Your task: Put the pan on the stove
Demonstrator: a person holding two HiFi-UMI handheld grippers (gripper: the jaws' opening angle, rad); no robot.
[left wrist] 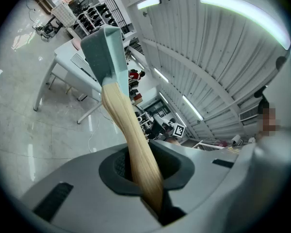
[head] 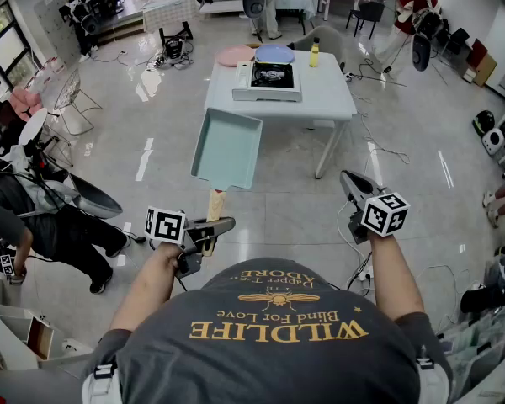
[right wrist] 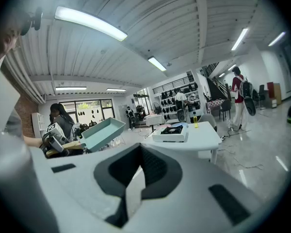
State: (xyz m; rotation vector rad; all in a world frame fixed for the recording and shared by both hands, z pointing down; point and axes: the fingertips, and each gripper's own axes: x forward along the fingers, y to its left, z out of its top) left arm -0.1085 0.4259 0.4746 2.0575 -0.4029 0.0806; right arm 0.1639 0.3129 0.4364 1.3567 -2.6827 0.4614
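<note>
The pan [head: 227,148] is pale teal and rectangular, with a wooden handle [head: 215,202]. It hangs over the floor just short of the white table [head: 328,99]. My left gripper [head: 210,230] is shut on the handle's end. In the left gripper view the handle [left wrist: 136,140] runs up from the left gripper [left wrist: 148,178] to the pan [left wrist: 104,52]. The stove [head: 273,78] stands on the table's far half. My right gripper [head: 353,188] is held free at the right, shut and empty. In the right gripper view the right gripper [right wrist: 131,193] looks toward the pan [right wrist: 102,132] and the stove [right wrist: 170,131].
A pink plate [head: 234,55], a blue plate [head: 274,54] and a yellow bottle [head: 314,53] sit behind the stove. A person [head: 42,217] stands at the left. Cables [head: 387,150] lie on the floor to the right of the table.
</note>
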